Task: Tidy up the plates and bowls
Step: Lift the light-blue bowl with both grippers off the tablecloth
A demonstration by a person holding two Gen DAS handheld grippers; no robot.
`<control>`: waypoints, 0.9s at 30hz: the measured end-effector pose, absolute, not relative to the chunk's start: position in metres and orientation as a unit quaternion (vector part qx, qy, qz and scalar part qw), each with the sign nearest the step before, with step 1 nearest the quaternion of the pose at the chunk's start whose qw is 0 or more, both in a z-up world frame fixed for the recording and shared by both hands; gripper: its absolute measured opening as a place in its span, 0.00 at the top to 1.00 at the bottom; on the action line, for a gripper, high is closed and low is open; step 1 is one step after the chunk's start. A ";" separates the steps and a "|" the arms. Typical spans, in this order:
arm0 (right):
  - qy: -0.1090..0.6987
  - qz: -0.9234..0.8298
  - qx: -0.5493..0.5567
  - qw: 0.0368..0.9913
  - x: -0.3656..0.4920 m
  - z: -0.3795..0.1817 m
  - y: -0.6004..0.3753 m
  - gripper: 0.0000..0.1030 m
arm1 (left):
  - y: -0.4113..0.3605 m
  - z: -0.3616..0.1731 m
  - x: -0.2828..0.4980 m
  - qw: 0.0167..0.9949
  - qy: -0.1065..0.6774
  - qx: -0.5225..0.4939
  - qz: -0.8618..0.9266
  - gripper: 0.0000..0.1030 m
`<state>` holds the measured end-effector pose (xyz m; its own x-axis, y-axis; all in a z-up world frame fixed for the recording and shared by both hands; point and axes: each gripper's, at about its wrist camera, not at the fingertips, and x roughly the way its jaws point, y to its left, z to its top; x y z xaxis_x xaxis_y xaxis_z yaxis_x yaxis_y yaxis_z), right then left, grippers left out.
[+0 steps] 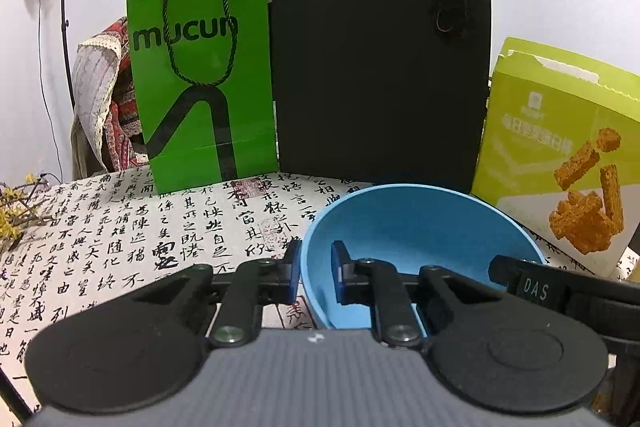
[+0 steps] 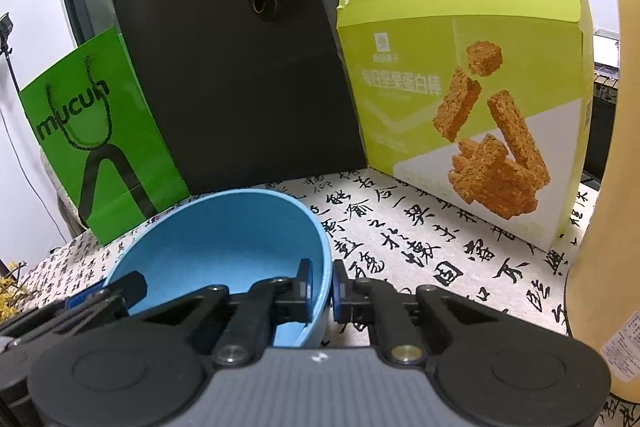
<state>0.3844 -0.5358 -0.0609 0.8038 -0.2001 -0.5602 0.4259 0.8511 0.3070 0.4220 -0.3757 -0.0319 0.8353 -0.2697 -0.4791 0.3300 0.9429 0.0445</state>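
A light blue bowl [image 1: 420, 227] stands tilted on the calligraphy-print tablecloth [image 1: 120, 247], gripped from two sides. In the left wrist view my left gripper [image 1: 316, 273] is shut on the bowl's left rim, one pad outside the wall and one inside. One black finger [image 1: 516, 273] of the other gripper reaches the right rim. The right wrist view shows the same bowl [image 2: 224, 227] with my right gripper [image 2: 323, 287] shut on its right rim. Across the bowl, a finger [image 2: 124, 287] of the left gripper sits at the left rim.
Behind the bowl stand a green paper bag [image 1: 200, 79], a tall black bag [image 1: 380, 51] and a yellow-green snack box [image 2: 472, 99]. A tall tan container [image 2: 604, 187] rises at the far right. Dried yellow flowers [image 1: 16, 211] lie at the table's left edge.
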 end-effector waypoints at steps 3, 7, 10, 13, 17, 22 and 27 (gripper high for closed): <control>0.264 -0.170 0.213 0.925 0.384 -0.061 -0.535 0.91 | -0.376 -0.032 0.422 0.956 0.239 0.064 -0.156 0.84; 0.264 -0.169 0.211 0.926 0.384 -0.061 -0.535 0.91 | -0.376 -0.032 0.420 0.957 0.235 0.066 -0.155 0.84; 0.260 -0.170 0.208 0.927 0.384 -0.060 -0.533 0.92 | -0.377 -0.032 0.419 0.958 0.230 0.070 -0.155 0.84; 0.254 -0.173 0.202 0.930 0.382 -0.058 -0.531 0.92 | -0.377 -0.032 0.417 0.960 0.224 0.072 -0.154 0.84; 0.248 -0.175 0.194 0.933 0.380 -0.056 -0.529 0.92 | -0.377 -0.033 0.414 0.962 0.214 0.077 -0.152 0.84; 0.240 -0.180 0.190 0.935 0.378 -0.054 -0.529 0.92 | -0.377 -0.032 0.411 0.964 0.203 0.081 -0.154 0.84; 0.238 -0.179 0.191 0.936 0.377 -0.054 -0.528 0.92 | -0.376 -0.032 0.411 0.965 0.200 0.080 -0.152 0.84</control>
